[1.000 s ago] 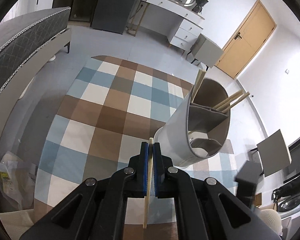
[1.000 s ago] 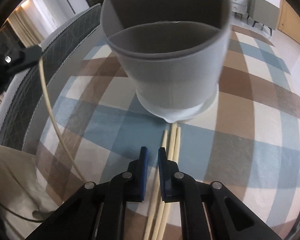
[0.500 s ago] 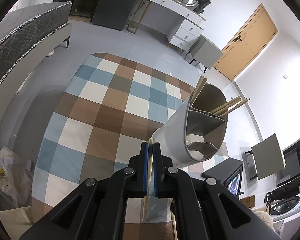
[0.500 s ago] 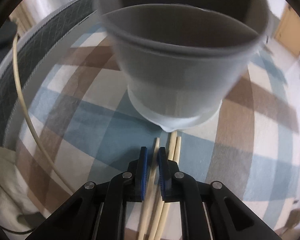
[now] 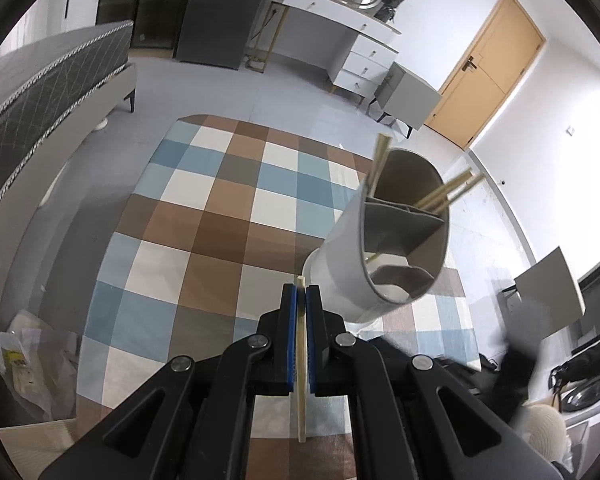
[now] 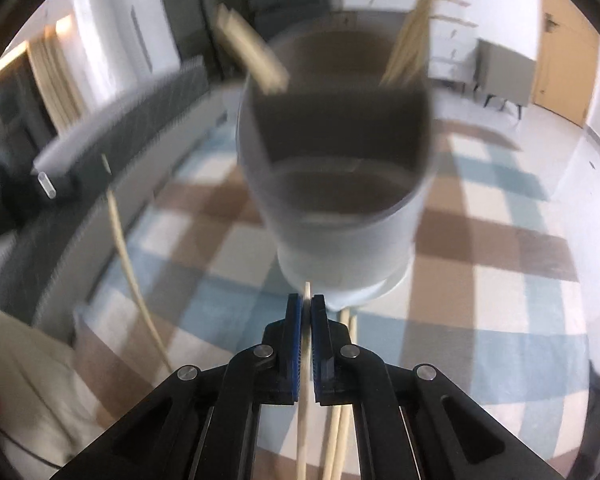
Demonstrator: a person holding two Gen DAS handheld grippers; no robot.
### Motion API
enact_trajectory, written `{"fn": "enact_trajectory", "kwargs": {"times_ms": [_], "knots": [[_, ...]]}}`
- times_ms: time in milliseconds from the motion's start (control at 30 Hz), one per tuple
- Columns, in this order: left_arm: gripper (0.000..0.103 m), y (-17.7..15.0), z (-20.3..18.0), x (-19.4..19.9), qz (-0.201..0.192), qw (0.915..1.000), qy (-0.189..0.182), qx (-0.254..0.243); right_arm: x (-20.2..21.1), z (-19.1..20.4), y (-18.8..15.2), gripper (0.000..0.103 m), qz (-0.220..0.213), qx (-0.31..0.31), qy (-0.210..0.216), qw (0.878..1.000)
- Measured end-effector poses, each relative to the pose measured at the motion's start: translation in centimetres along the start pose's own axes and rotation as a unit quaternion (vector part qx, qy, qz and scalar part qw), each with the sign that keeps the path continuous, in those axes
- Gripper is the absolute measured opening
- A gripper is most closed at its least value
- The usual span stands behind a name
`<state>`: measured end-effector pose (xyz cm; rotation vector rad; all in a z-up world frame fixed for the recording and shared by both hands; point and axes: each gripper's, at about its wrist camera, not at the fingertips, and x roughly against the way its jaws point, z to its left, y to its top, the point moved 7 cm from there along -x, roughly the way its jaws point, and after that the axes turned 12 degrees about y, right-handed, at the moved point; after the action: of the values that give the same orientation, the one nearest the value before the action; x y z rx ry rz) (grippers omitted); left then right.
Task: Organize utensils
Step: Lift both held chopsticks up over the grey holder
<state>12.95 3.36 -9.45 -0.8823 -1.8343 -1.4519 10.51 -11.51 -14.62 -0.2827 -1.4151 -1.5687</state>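
Here, left wrist view: far compartments of the grey round divided holder [image 5: 384, 248] are partly hidden behind its dividers, it stands on the checkered rug [image 5: 204, 240] with wooden chopsticks [image 5: 444, 196] poking out, and the left gripper [image 5: 300, 300] is clamped on one thin wooden chopstick [image 5: 301, 364]. Right wrist view is motion-blurred, holder [image 6: 340, 208] smeared; the right gripper [image 6: 306, 306] is pinched on a pale chopstick [image 6: 303, 432], with two more sticks [image 6: 340, 432] lying on the rug [image 6: 500, 280] just beside it.

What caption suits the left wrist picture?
Left gripper clamps one chopstick beside a divided white holder on a checked rug.
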Motion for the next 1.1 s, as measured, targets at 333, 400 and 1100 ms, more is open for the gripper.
{"fn": "enact_trajectory", "kwargs": {"times_ms": [333,400,1100], "knots": [[0.0,-1.9,-1.9,2.0,0.0,0.9996,0.015,-0.025,7.4,0.0,1.0,0.004,-0.105,-0.023,0.022,0.994],[0.0,-2.2,-2.3,2.4,-0.003,0.9993,0.018,-0.032,7.6,0.0,0.9,0.004,-0.118,-0.025,0.021,0.992],[0.0,-2.5,-5.8,5.7,-0.022,0.9958,0.026,-0.085,11.5,0.9,1.9,0.003,-0.192,-0.031,0.036,0.98]]}}
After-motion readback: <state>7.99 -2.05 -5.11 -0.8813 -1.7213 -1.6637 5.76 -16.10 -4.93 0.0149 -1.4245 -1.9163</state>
